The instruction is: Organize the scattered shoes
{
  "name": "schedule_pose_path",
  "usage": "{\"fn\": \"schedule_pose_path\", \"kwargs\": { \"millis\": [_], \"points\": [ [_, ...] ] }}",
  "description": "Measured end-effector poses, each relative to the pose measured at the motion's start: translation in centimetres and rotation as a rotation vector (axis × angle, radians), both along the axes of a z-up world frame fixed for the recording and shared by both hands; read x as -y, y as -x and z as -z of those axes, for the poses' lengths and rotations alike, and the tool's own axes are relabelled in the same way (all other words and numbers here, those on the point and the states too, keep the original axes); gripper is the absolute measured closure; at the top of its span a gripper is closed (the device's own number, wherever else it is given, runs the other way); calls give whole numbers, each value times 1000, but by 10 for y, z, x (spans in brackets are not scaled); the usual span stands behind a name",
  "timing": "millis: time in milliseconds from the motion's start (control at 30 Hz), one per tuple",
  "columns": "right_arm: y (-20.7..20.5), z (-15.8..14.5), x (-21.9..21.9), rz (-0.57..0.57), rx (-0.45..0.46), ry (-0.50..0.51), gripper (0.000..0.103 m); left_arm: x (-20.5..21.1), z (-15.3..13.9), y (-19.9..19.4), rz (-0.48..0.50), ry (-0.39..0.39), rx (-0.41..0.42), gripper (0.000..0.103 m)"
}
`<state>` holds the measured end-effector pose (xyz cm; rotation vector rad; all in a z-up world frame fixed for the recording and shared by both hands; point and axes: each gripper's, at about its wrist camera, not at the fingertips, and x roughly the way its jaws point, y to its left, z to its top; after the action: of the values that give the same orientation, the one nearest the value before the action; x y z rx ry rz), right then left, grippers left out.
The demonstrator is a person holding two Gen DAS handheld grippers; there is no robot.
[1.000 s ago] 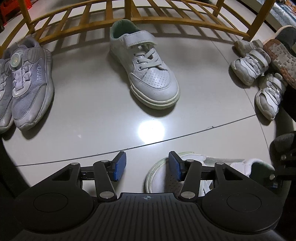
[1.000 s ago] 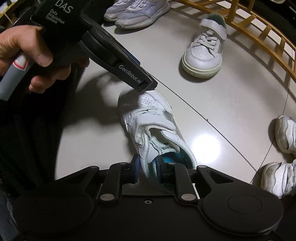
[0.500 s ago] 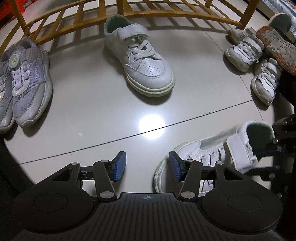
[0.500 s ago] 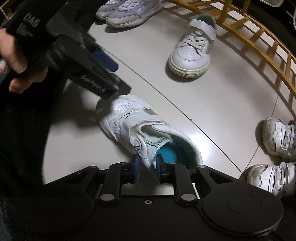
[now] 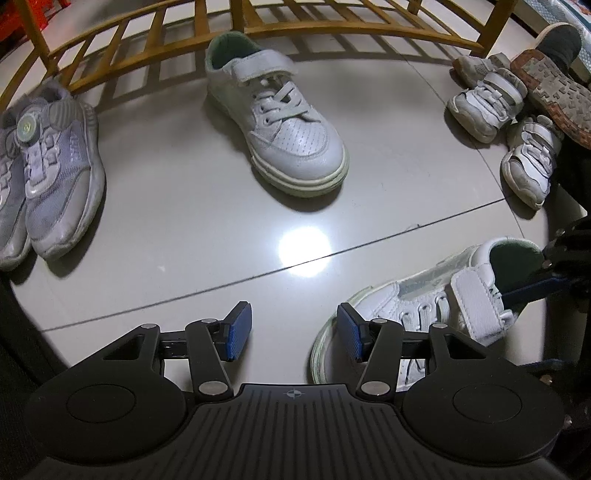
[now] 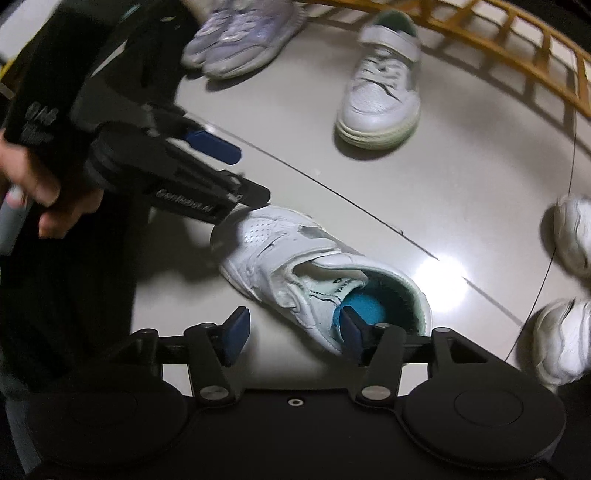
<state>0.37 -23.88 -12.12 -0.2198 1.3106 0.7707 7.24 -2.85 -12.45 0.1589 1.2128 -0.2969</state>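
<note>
- Right claw (image 6: 291, 332) first: I see its blue pads standing apart, having just opened off the collar of the white strap shoe (image 6: 317, 273). One pad sits inside the shoe's opening over the blue insole, the other outside by the shoe's side, neither pressing on it.
- That shoe lies on the tiled floor (image 6: 461, 192) right in front of my right claw, heel toward me, toe pointing away to the left.
- Left claw (image 5: 293, 332) hangs with its pads apart and nothing between them, only bare floor (image 5: 184, 229) below. From its camera the same shoe (image 5: 417, 306) lies just to the right, its toe behind the right pad.
- In the right wrist view, my left claw (image 6: 229, 173) hovers just over the shoe's toe, gripped by a hand (image 6: 40, 192) at the left edge; whether it touches the toe I cannot tell.
- Farther out in the middle stands the matching white shoe (image 5: 277, 125), upright, toe toward me, well apart from the near one.
- To the far left, a pair of grey-lilac sneakers (image 5: 55, 166) sit side by side.
- To the far right, two small white strap sneakers (image 5: 502, 122) lie together, with an upturned brown-soled shoe (image 5: 550, 85) resting against them.
- Farthest back, a yellow wooden railing (image 5: 295, 26) runs along the floor.
</note>
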Motion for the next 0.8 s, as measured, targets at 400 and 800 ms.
{"fn": "schedule_pose_path", "kwargs": {
  "millis": [400,800],
  "points": [
    [-19,1,12,172,-67,-108,47,1,8,-7,-7,2,-7,50],
    [-26,-6,14,178,17,-118,61,-1,9,1,6,0,-13,50]
  ]
}}
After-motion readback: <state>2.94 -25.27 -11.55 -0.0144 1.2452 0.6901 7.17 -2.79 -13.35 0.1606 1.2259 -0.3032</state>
